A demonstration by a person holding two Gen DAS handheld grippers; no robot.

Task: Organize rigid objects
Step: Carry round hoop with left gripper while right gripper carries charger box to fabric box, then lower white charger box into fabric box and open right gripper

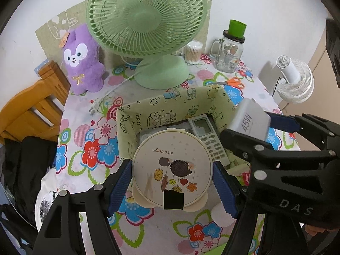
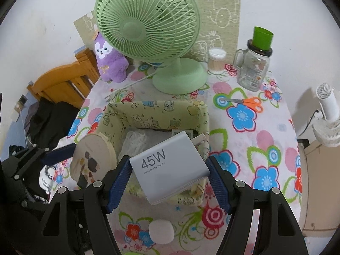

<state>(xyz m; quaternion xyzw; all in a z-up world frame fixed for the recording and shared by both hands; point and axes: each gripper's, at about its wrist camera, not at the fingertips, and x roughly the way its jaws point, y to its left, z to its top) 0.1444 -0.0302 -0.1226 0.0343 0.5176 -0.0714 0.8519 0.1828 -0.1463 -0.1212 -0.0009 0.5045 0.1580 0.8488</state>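
My left gripper [image 1: 172,176] is shut on a round cream box with a hedgehog print [image 1: 172,170] and holds it over the near edge of a green fabric storage bin [image 1: 170,104]. My right gripper [image 2: 169,176] is shut on a grey 45W charger [image 2: 170,167] above the same bin [image 2: 157,110]. A grey remote control [image 1: 207,136] lies in the bin with some white mesh [image 2: 133,142]. The charger [image 1: 250,121] and the right gripper's arm show at the right of the left wrist view. The round box [image 2: 93,157] shows at the left of the right wrist view.
A green desk fan [image 1: 148,31], a purple plush toy [image 1: 81,61], a glass jar with a green cup [image 1: 229,51], a cotton swab tub [image 1: 193,52] and orange scissors [image 2: 244,102] stand behind the bin. A white round pad [image 2: 161,231] lies near. A wooden chair [image 1: 31,106] is left.
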